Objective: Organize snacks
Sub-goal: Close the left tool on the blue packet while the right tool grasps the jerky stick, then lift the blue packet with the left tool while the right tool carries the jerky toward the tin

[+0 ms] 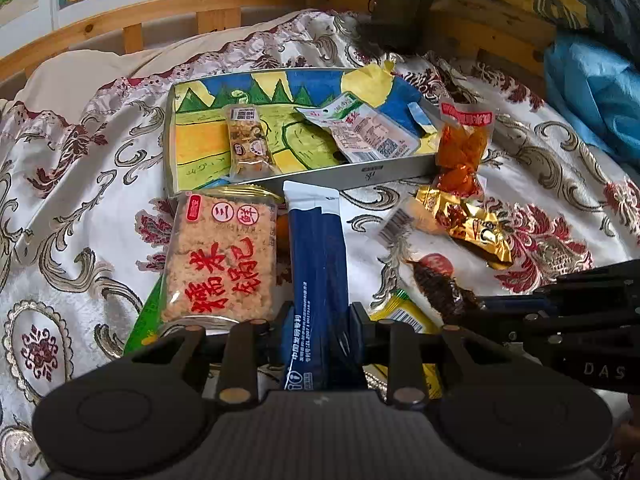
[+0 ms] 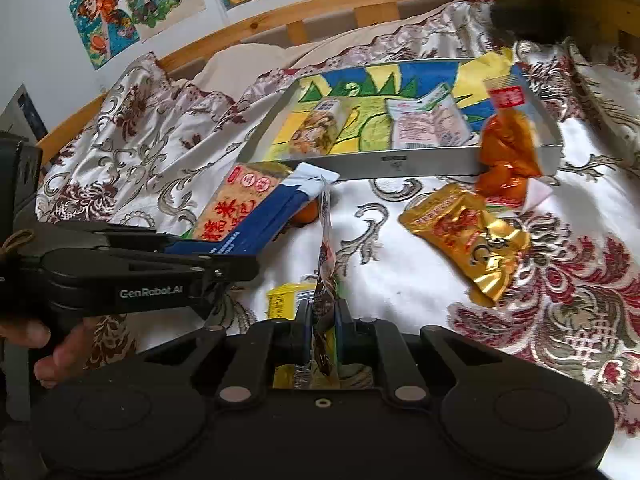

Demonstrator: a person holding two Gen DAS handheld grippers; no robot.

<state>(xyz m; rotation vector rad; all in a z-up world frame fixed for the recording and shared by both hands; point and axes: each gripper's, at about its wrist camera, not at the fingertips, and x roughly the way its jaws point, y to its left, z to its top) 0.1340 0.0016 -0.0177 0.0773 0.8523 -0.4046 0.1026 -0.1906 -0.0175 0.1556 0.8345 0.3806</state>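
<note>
We read "GenRobot.AI" in white on the left gripper's black arm (image 2: pixel 152 292), left of frame. In the left wrist view, "DAS" shows on the right gripper's arm (image 1: pixel 604 370) at lower right, and large red Chinese characters mark the rice cracker packet (image 1: pixel 224 264).

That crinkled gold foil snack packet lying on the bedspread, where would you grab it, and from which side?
Probably the flared, crimped end seal of the gold foil packet, nearest the right gripper, coming down from above. The packet lies flat on the bedspread; its middle bulges, while the seal is thin enough to pinch.
</note>
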